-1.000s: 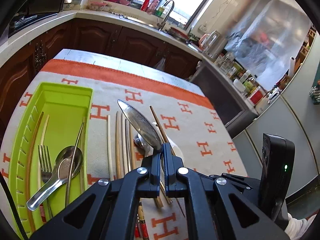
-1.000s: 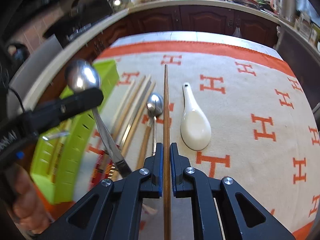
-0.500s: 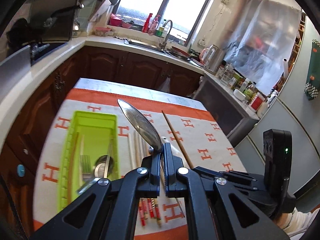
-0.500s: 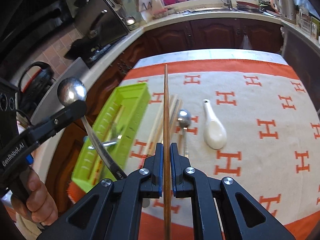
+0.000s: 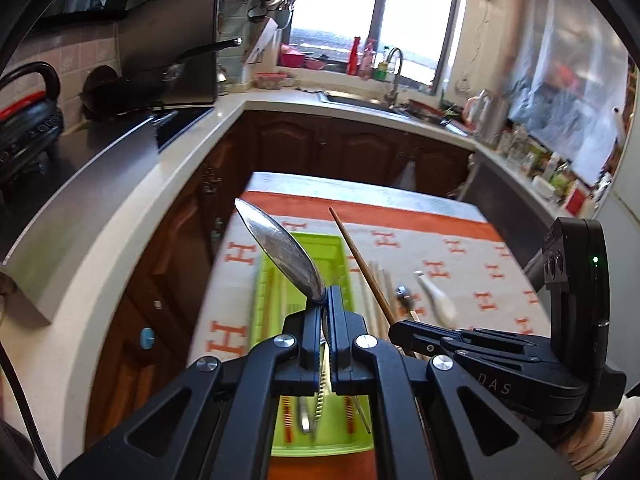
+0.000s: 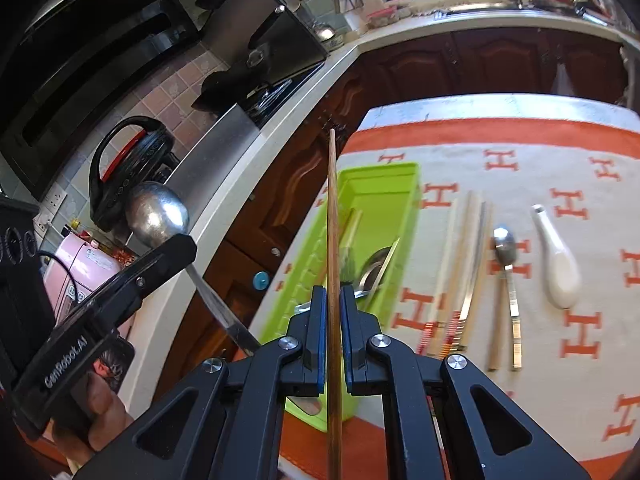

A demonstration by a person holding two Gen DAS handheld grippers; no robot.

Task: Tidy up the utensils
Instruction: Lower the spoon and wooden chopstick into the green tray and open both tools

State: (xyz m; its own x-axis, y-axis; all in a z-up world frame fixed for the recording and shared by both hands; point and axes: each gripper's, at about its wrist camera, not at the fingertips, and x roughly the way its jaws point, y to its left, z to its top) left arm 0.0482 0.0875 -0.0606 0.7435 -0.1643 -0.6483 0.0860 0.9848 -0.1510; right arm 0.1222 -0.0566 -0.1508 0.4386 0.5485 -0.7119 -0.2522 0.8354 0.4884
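My left gripper [image 5: 325, 312] is shut on a large metal spoon [image 5: 280, 252], bowl up, high above the green utensil tray [image 5: 320, 246]. The same spoon [image 6: 156, 214] and left gripper [image 6: 176, 248] show at the left in the right wrist view. My right gripper [image 6: 332, 308] is shut on a brown wooden chopstick [image 6: 332, 208], held above the tray's [image 6: 384, 184] left side; the chopstick [image 5: 360, 260] also shows in the left wrist view. The tray holds a spoon, a fork and chopsticks.
On the orange-and-cream H-pattern cloth [image 6: 520, 152] right of the tray lie several chopsticks [image 6: 464, 264], a small metal spoon [image 6: 506, 264] and a white ceramic spoon [image 6: 558, 264]. A kitchen counter [image 5: 120, 216] and dark wooden cabinets [image 5: 320, 148] surround the table.
Both grippers have risen well above the table and shifted left, toward the green tray, each still holding its utensil. The table looks smaller and farther.
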